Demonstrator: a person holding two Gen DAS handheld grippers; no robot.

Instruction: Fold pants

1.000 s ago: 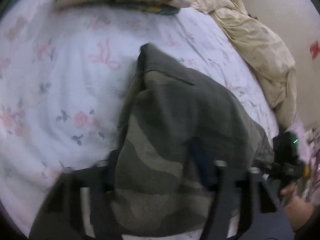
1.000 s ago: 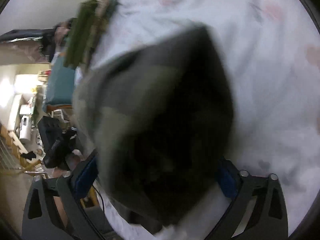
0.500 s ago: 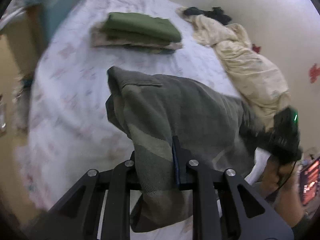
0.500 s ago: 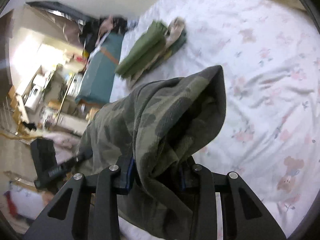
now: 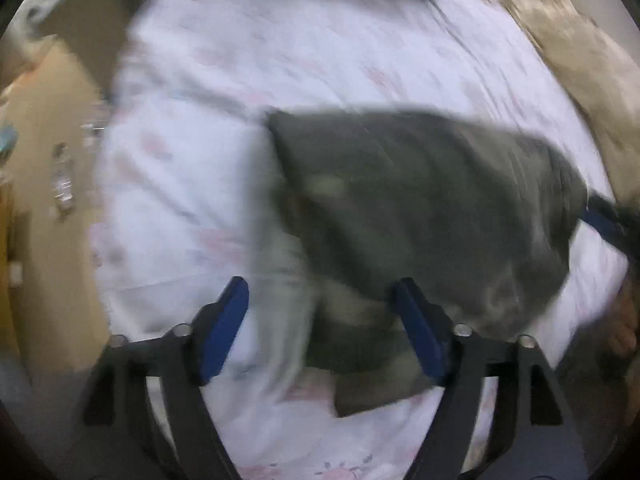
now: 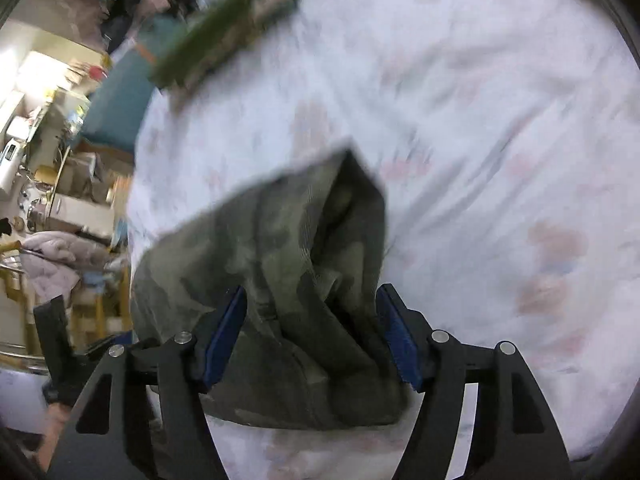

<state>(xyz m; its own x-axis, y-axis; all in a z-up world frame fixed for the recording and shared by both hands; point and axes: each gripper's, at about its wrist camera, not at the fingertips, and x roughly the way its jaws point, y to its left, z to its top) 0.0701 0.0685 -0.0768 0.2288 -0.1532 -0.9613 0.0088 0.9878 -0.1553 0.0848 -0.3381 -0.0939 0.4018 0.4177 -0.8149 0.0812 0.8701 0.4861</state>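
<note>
**Both jaws wide over the pants**

The left gripper (image 5: 320,316) has just been opening, jaws wide, a blurred edge of the pants (image 5: 432,208) between the pads but unclamped; the right gripper (image 6: 310,330) has likewise just spread, the pants' bunched end between its pads, whether touching I cannot tell; the camouflage pants lie in a folded heap on the floral bed (image 6: 480,100); farther off sits a stack (image 6: 224,36) of folded clothes.
</note>
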